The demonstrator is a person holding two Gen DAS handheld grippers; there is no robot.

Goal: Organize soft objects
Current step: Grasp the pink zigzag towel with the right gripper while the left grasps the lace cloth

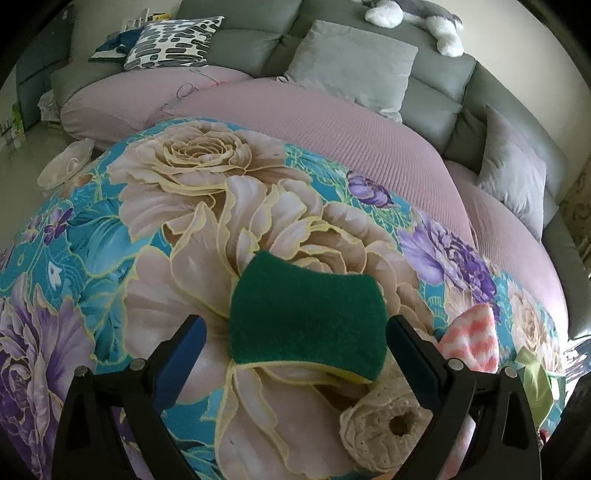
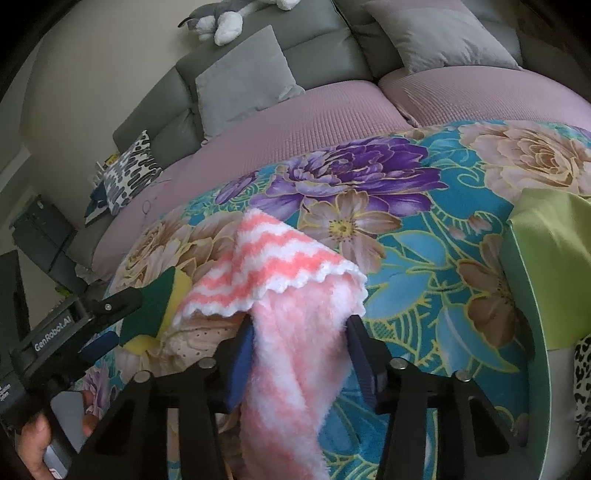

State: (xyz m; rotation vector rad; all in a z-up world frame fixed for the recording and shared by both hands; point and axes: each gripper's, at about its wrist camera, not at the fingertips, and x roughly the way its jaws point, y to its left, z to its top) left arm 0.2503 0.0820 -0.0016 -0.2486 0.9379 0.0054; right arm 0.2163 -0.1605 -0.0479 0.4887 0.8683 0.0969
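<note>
Item one: my left gripper [image 1: 295, 328], angled down over the floral cloth [image 1: 177, 229]. Its blue pads [image 1: 186, 350] stand wide, one on each side of the green-and-yellow sponge [image 1: 308, 314]. The right pad sits against the sponge's edge; the left pad is clear of it. Nothing is pinched, so I count these jaws as apart. The sponge lies scouring side up on the cloth.

Item two: a cream crocheted piece [image 1: 388, 428], lying just under and in front of the sponge, near my left gripper's right finger.

Item three: my right gripper [image 2: 301, 354], also angled down. Its jaws are drawn in on the pink-and-white striped towel [image 2: 291, 291]; both blue pads [image 2: 242, 362] press the fluffy fabric from either side. One part of the towel hangs down between the fingers; the rest is folded over on the cloth ahead of them, scalloped edge showing.

Item four: a green fabric bin [image 2: 546, 266] at the right side of the cloth, its rim near the towel but apart from it.

Item five: a person's hand [image 2: 35, 439] wrapped around the left gripper's handle, seen from the right wrist.

Backdrop: grey sofa [image 1: 436, 74] with pink seat covers [image 1: 332, 125], grey cushions [image 1: 351, 62], a patterned cushion [image 1: 173, 40], a plush toy [image 1: 417, 18] on the backrest.
</note>
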